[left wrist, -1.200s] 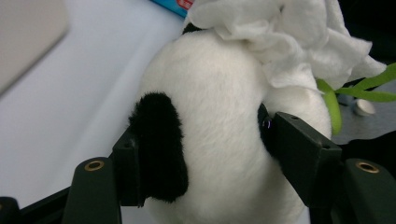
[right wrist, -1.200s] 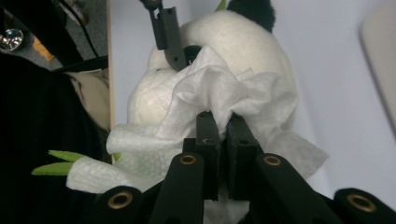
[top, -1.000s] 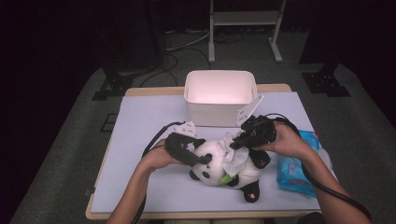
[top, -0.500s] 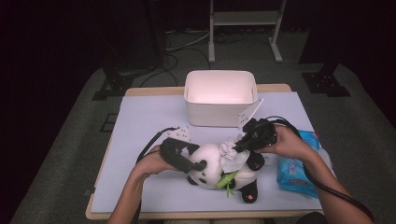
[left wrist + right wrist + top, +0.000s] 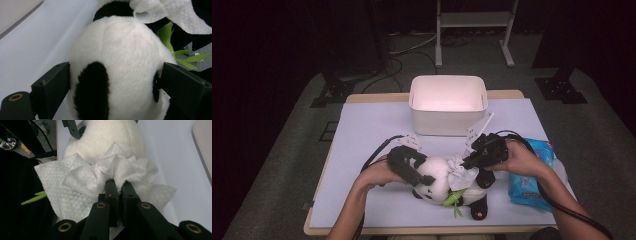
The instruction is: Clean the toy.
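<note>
1. Fingers [image 5: 53, 85] of the left gripper [image 5: 412, 167] stand spread on either side of the toy panda's head [image 5: 117, 70]; the jaws have just been opening, and the plush sits between them, touched at most lightly, no longer squeezed.
2. Clamped tight, the right gripper [image 5: 119, 187] pinches a crumpled white wipe [image 5: 100, 175] and holds it against the panda's [image 5: 447, 182] body, so the wiping looks to be under way while the steadying hold has been let go.
3. With that hold released, the toy may shift under the wipe unless it is braced again.
4. Beneath both, the panda lies on its side on the pale mat [image 5: 362, 130], near the table's front edge, a green leaf sprig [image 5: 453, 200] at its belly.
5. Just to the right lies a blue pack of wipes [image 5: 532, 185], touching the person's right hand.
6. Farther back stands an open white bin [image 5: 448, 102], well apart from the toy.
7. Nothing blocks the wiping hand, though the left gripper's cable trails beside the head.
</note>
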### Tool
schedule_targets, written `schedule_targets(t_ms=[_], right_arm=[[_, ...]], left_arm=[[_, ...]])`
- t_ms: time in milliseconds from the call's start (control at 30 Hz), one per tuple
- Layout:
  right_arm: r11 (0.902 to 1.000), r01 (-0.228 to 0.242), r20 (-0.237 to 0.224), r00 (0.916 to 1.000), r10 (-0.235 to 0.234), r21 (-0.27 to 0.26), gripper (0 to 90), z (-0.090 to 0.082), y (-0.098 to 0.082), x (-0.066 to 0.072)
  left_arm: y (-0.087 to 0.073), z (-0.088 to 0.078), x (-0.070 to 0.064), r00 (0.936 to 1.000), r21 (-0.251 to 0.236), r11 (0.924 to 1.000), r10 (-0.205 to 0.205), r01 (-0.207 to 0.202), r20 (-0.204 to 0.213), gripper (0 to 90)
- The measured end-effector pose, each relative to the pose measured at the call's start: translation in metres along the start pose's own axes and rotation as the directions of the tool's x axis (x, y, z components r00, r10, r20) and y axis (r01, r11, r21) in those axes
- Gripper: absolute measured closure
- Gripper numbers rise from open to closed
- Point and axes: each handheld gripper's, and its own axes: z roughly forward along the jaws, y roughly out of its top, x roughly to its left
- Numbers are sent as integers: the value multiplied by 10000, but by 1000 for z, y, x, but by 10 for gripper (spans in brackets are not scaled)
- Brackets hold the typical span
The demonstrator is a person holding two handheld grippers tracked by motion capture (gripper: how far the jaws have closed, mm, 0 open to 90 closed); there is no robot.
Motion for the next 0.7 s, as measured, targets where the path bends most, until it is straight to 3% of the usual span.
schedule_targets(t_ms=[467,700], right_arm=[[9997,187,-95,9998,-188,-136,851,1,-4,7],[9990,97,-119,9999,-103,-428,849,0,-7,5]], left_arm=[[8,8,-2,9993,456,9986,249,-261,273,58],[7,5,-4,9986,166,9984,532,-532,31,239]])
